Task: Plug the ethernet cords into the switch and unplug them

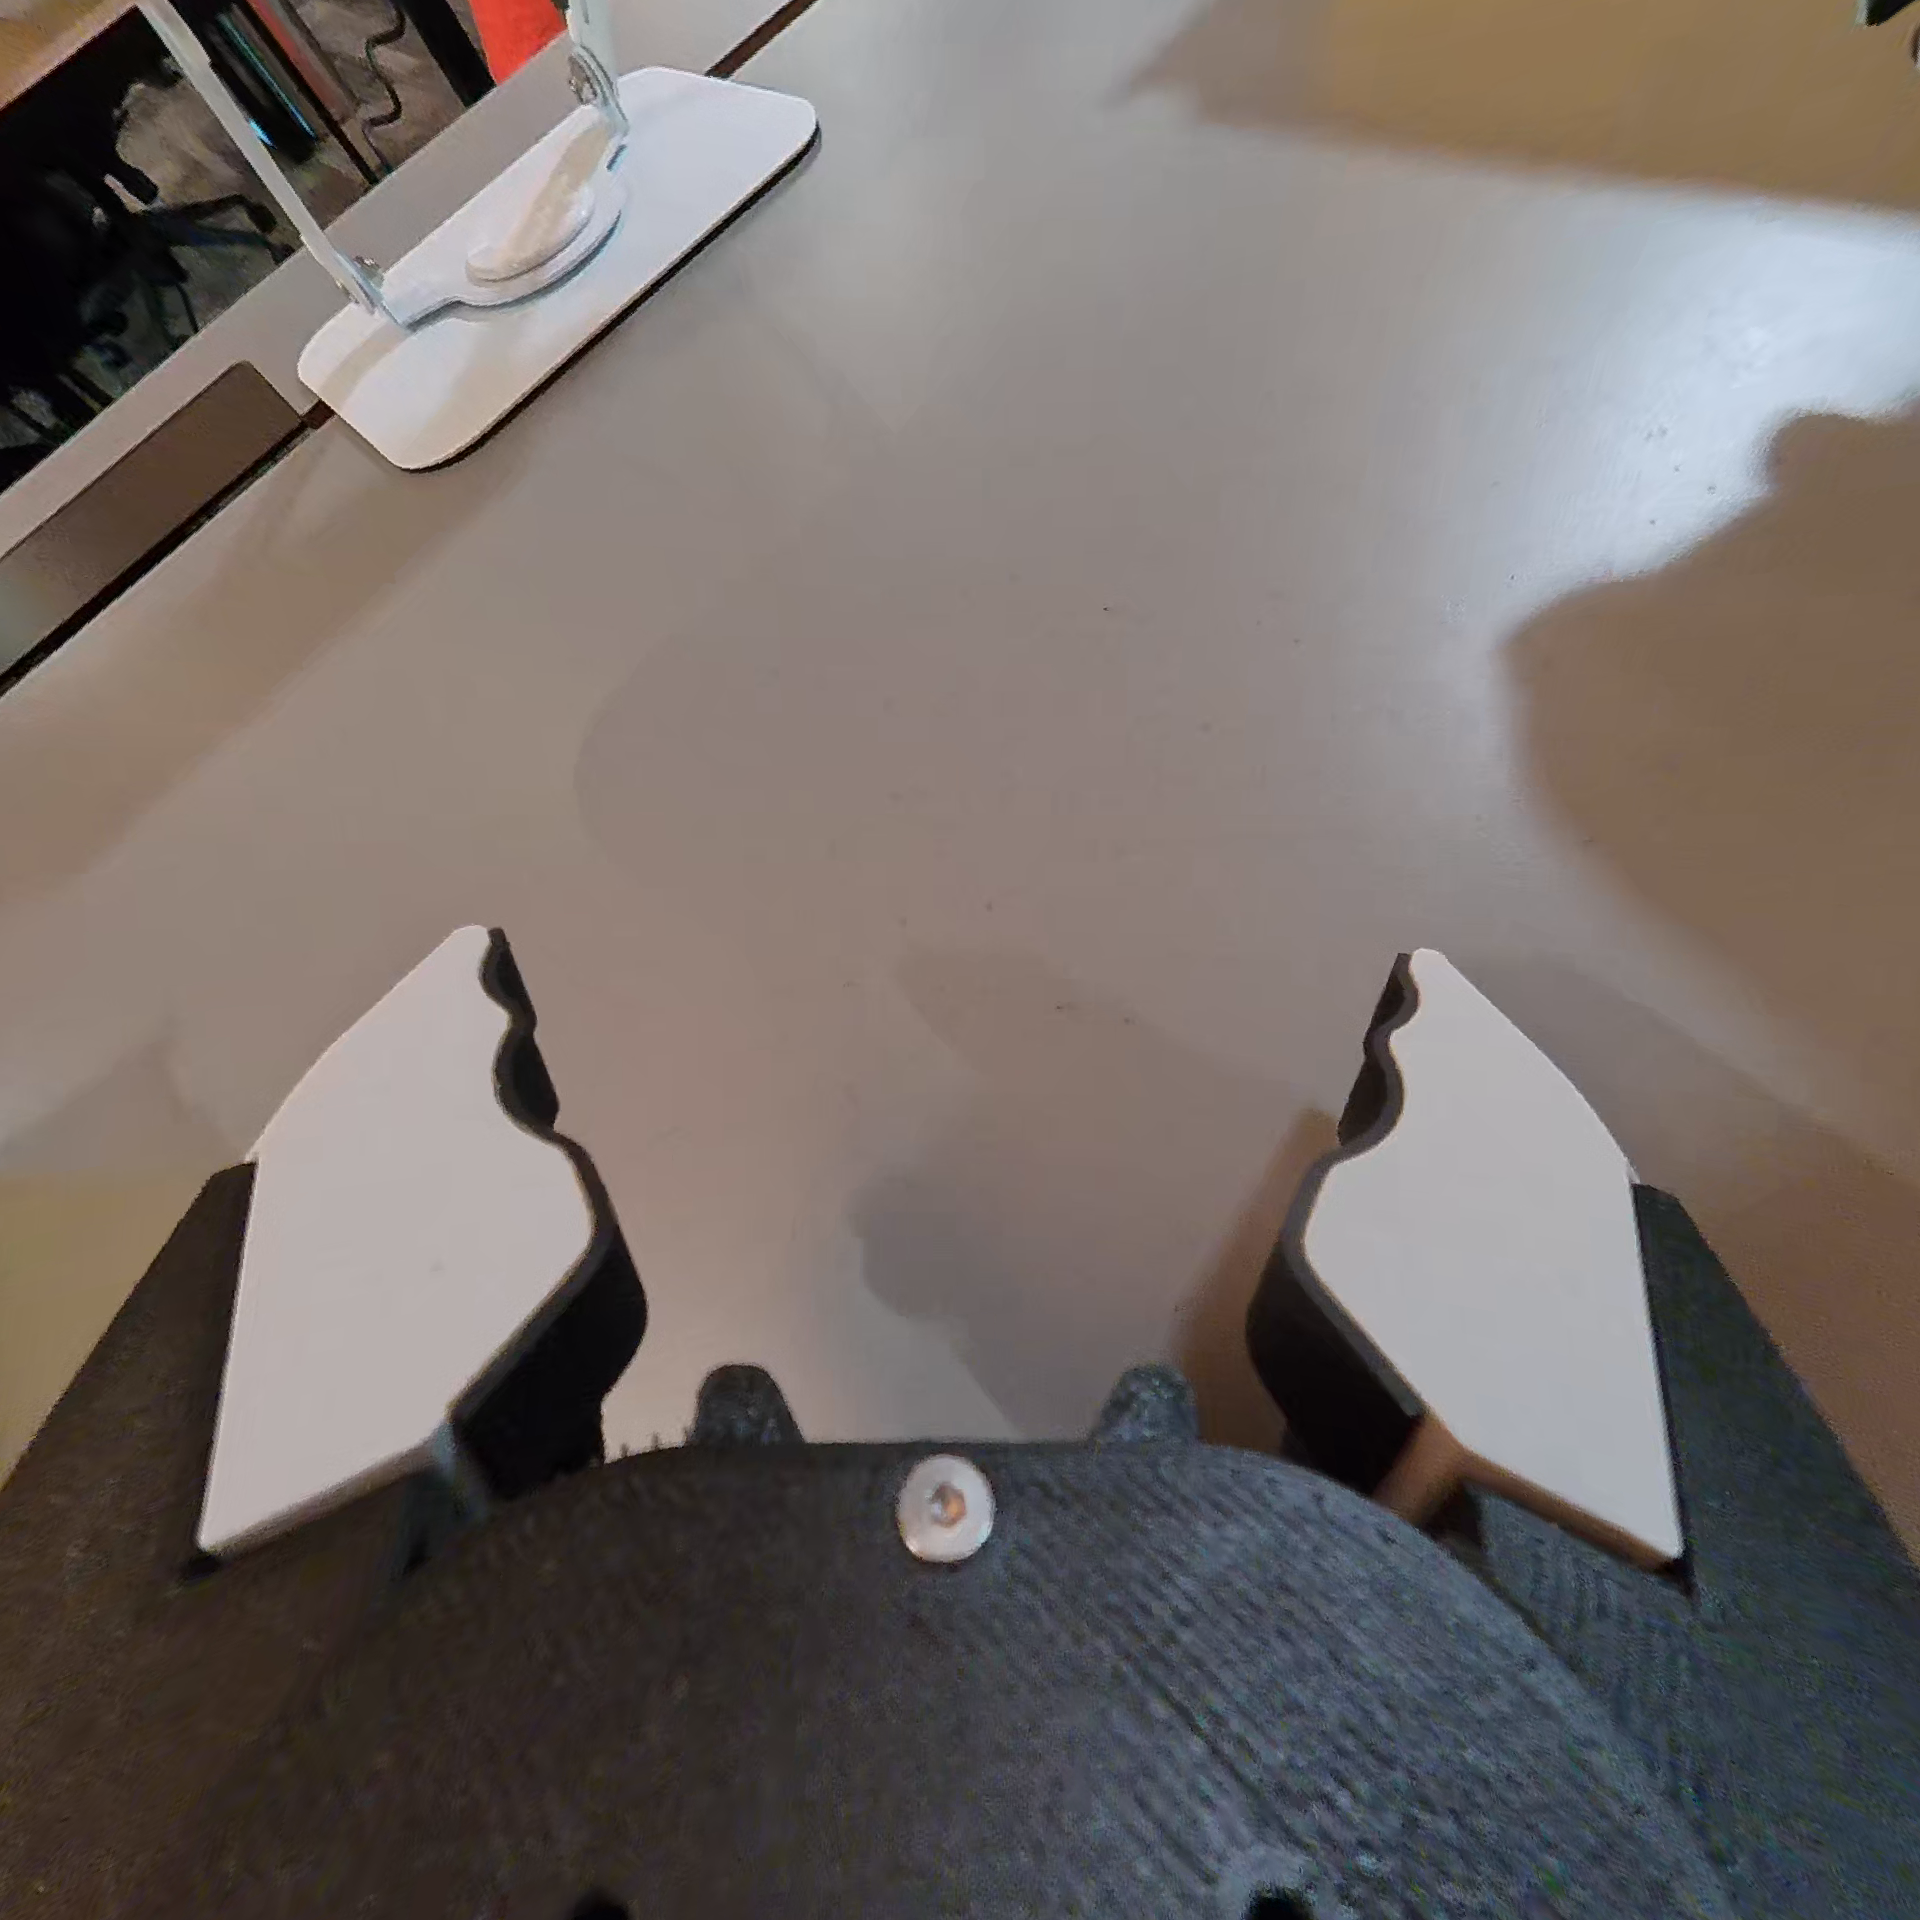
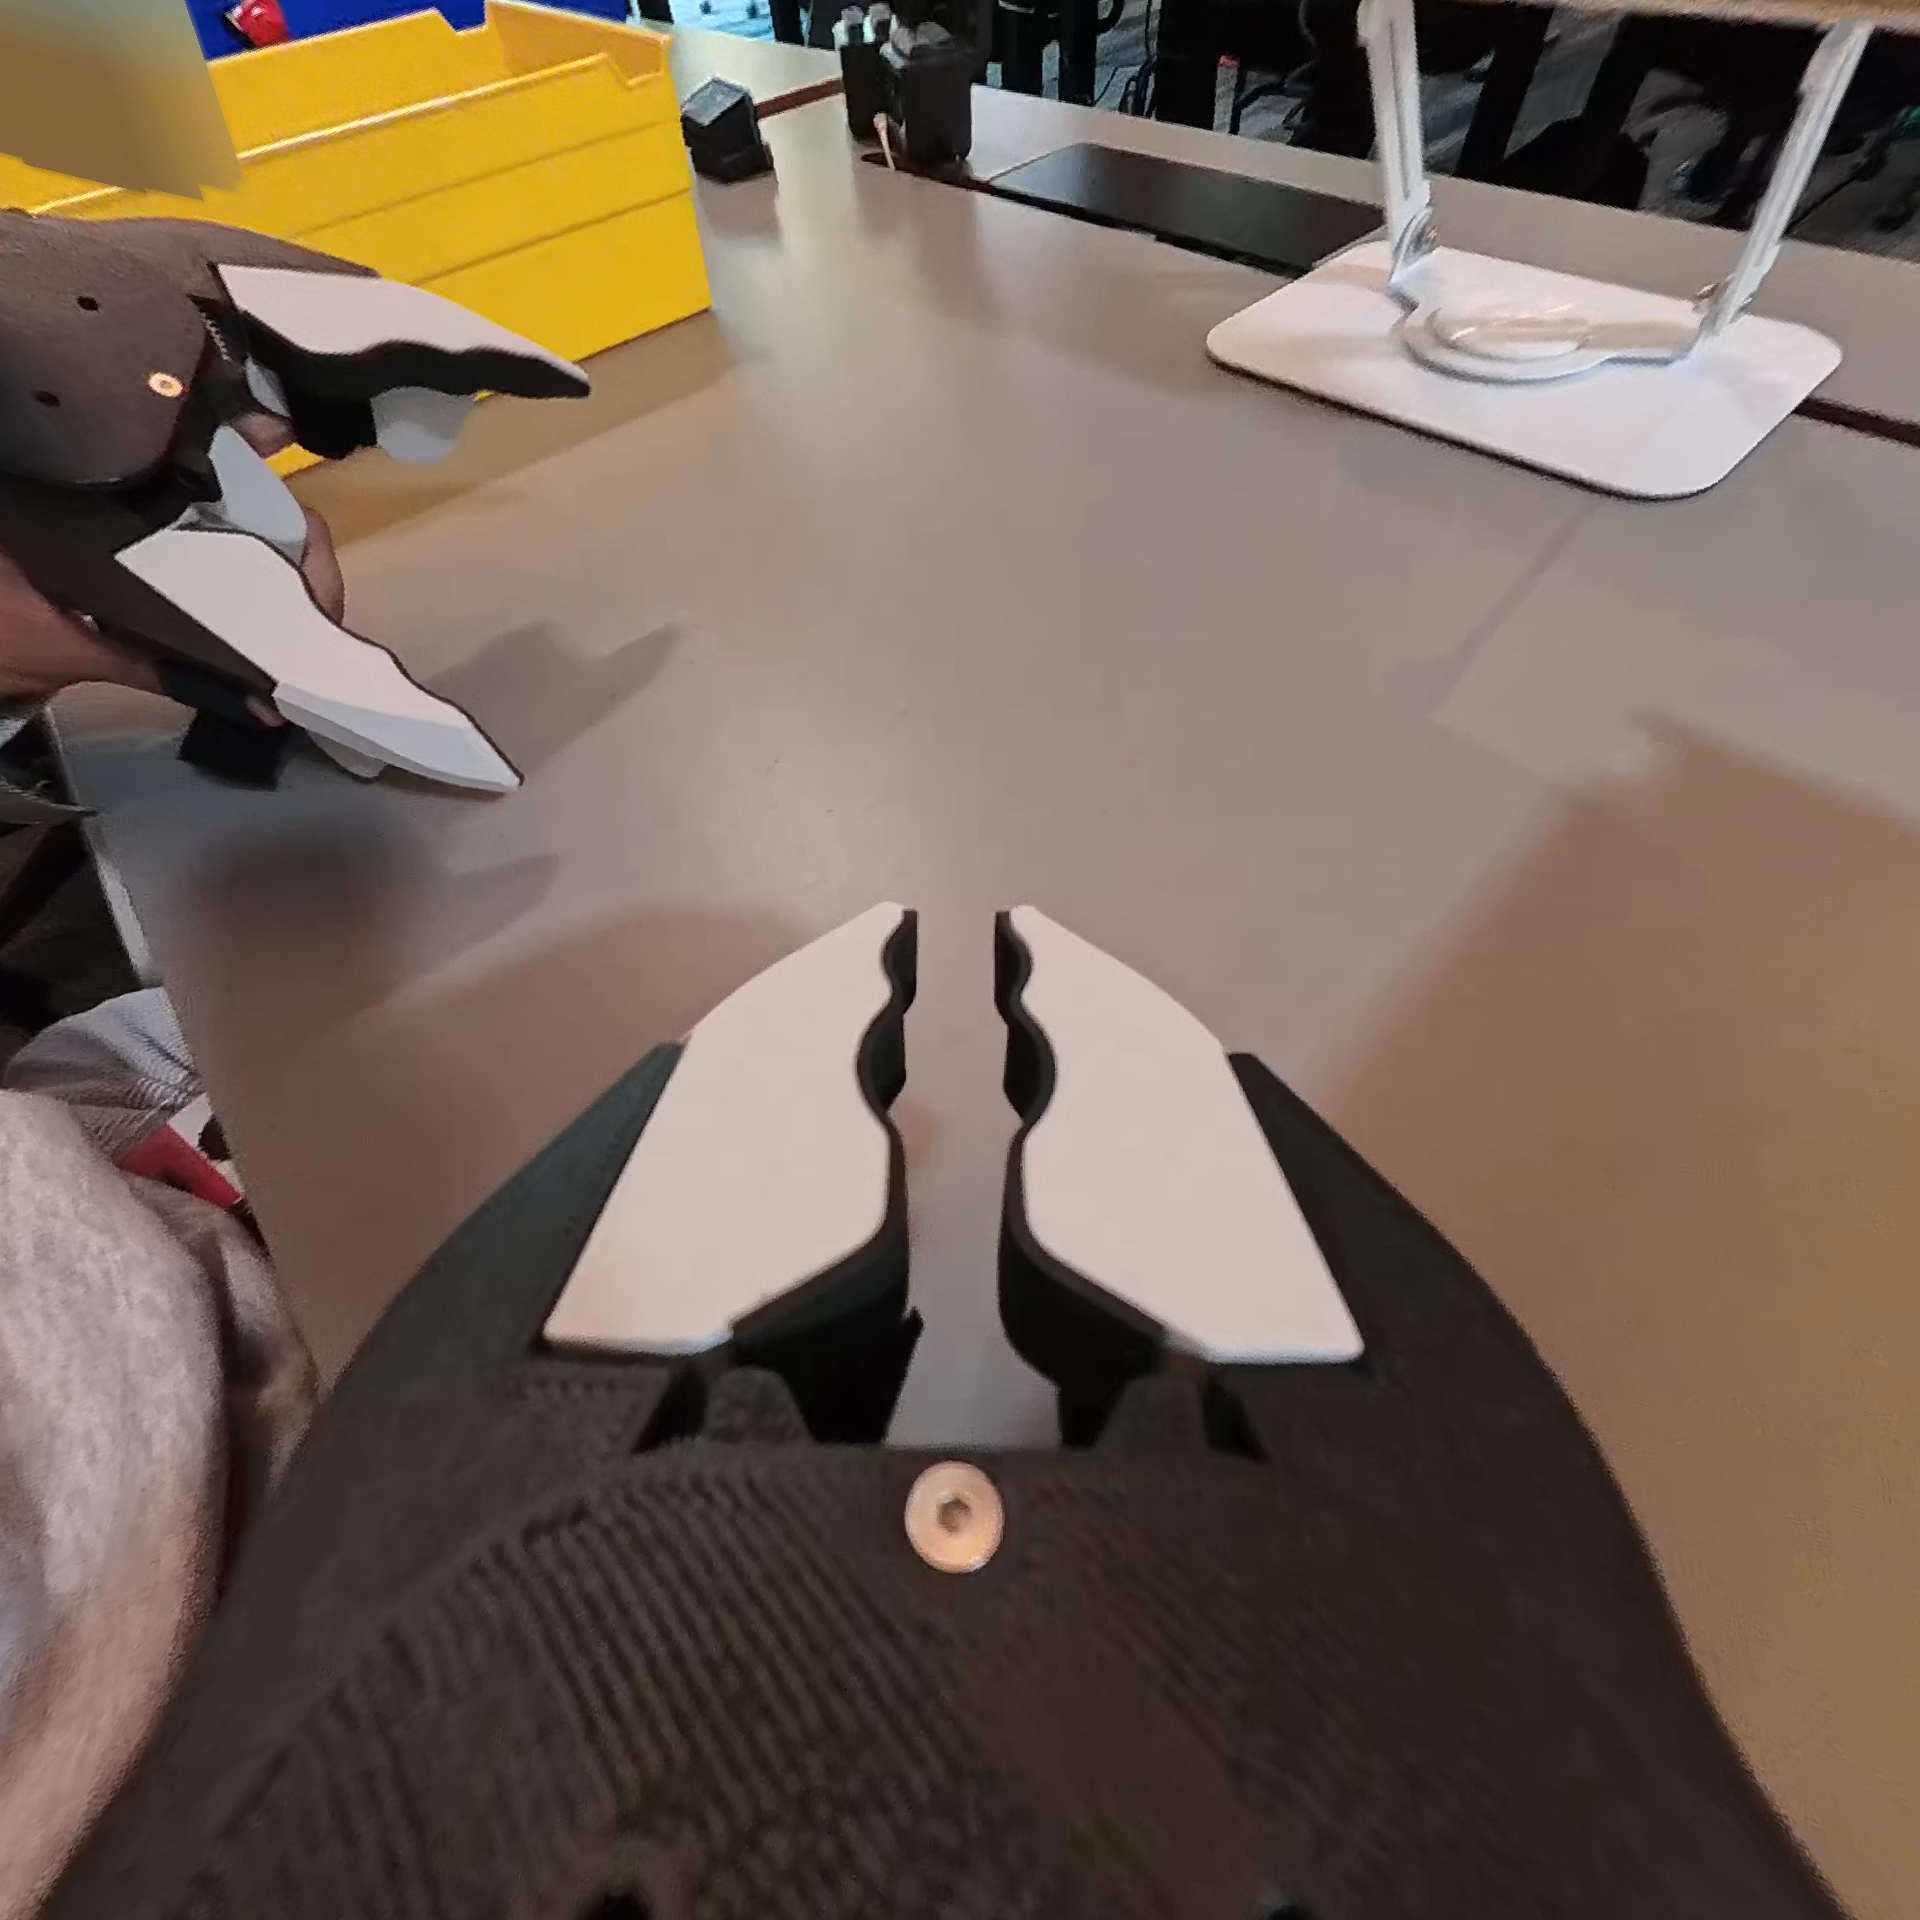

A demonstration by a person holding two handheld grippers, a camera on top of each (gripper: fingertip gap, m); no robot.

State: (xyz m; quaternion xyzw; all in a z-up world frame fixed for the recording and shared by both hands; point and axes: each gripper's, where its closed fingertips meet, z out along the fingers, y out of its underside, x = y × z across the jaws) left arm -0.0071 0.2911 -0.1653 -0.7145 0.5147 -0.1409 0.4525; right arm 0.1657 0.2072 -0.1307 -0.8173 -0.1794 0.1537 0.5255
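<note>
Left wrist view: the left claw is hovering low over the bare worktop, fingers spread wide and gripping nothing.
Stand in left wrist view: a white stand base with metal legs is sitting far ahead to the left, well apart from the claw.
Task things in left wrist view: no ethernet cord and no switch are showing anywhere, so I cannot tell where they are lying.
Right wrist view: the right claw is pointing along the worktop with its fingers nearly together, only a narrow slot between them, and nothing is sitting in that slot.
Other claw in right wrist view: the left claw is showing at the left edge, gaping wide and empty, with a hand wrapping its grip.
Background in right wrist view: a yellow bin is standing behind the left claw; small dark devices are sitting at the far edge, too small to identify; the white stand base is resting at the far right.
Task things in right wrist view: cords and switch are out of sight here too.
Step in hand: by my judgement, both claws are waiting ahead of the first reach.
Doing it well: I would be finding the switch first, widening the right claw before approaching, gripping a cord close behind its plug, and lining the plug up squarely with a port.
</note>
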